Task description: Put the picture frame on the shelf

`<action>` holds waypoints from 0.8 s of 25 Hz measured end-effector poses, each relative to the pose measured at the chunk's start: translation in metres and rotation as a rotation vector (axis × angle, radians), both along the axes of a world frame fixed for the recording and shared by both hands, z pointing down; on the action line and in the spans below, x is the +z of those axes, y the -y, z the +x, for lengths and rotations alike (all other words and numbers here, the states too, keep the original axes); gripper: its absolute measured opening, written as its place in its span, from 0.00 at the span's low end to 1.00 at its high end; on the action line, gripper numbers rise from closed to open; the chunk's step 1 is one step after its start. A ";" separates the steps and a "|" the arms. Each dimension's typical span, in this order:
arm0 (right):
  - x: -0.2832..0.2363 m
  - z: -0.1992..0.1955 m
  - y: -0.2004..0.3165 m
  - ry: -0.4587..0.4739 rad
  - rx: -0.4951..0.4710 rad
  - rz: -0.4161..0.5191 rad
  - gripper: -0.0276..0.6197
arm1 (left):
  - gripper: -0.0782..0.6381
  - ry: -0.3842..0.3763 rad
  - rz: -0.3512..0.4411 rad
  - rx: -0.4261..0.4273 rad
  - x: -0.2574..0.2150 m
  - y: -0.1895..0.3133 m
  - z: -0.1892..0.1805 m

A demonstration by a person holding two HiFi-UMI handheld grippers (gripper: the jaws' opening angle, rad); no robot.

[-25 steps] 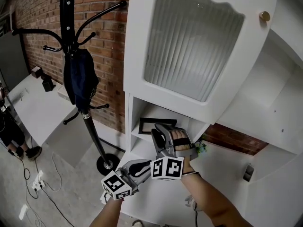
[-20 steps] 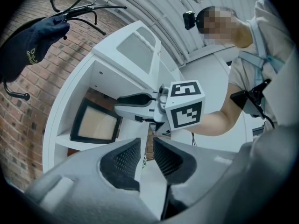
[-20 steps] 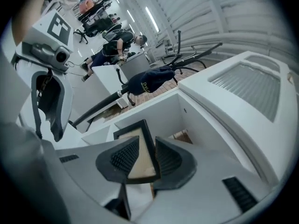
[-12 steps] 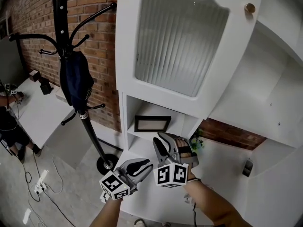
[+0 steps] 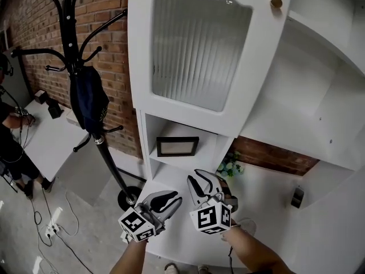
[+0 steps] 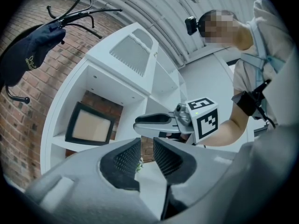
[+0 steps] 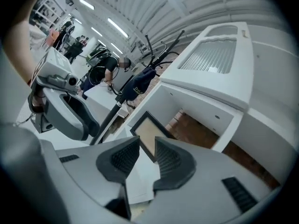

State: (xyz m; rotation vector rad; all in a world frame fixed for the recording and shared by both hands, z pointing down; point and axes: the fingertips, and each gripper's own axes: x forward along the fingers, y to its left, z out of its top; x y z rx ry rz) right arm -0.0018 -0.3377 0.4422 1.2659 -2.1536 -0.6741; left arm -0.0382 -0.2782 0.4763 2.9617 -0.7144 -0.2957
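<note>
Standing upright on the shelf (image 5: 171, 161) in the lower open compartment of a white cabinet (image 5: 142, 67), the picture frame (image 5: 178, 146) is dark-edged with a pale panel and rests near the back of that compartment, clear of both tools. In the left gripper view the picture frame (image 6: 89, 123) sits on the same shelf board with brick showing behind it, and in the right gripper view the picture frame (image 7: 148, 134) appears just beyond the jaw tips, not between them. The left hand-held gripper (image 5: 174, 198) hovers low over the white counter (image 5: 274, 204) in front of the cabinet; its own view shows the left hand-held gripper (image 6: 146, 146) with its ribbed pads a narrow gap apart and nothing between them. The right hand-held gripper (image 5: 195, 178) is just beside it and slightly nearer the shelf, pointing up toward the compartment; in its own view the right hand-held gripper (image 7: 147, 146) likewise has its jaws slightly parted and holds nothing. A small green plant (image 5: 229, 168) stands at the right of the compartment opening. Above the compartment is a door with ribbed glass (image 5: 197, 44) and a brass knob (image 5: 276, 2). To the left, a black coat stand (image 5: 105, 153) carries a dark blue garment (image 5: 91, 99) in front of a brick wall (image 5: 40, 27), and a person (image 5: 8, 136) stands at the far left edge.
</note>
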 end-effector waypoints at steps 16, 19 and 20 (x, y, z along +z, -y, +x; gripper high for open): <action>0.028 0.029 -0.085 0.290 -0.014 -0.176 0.16 | 0.22 0.005 0.005 0.010 -0.009 -0.058 0.027; 0.034 0.032 -0.102 0.335 -0.031 -0.209 0.14 | 0.22 -0.012 -0.009 -0.003 -0.010 -0.071 0.028; 0.035 0.032 -0.107 0.355 -0.042 -0.218 0.14 | 0.21 -0.016 -0.011 -0.006 -0.011 -0.075 0.028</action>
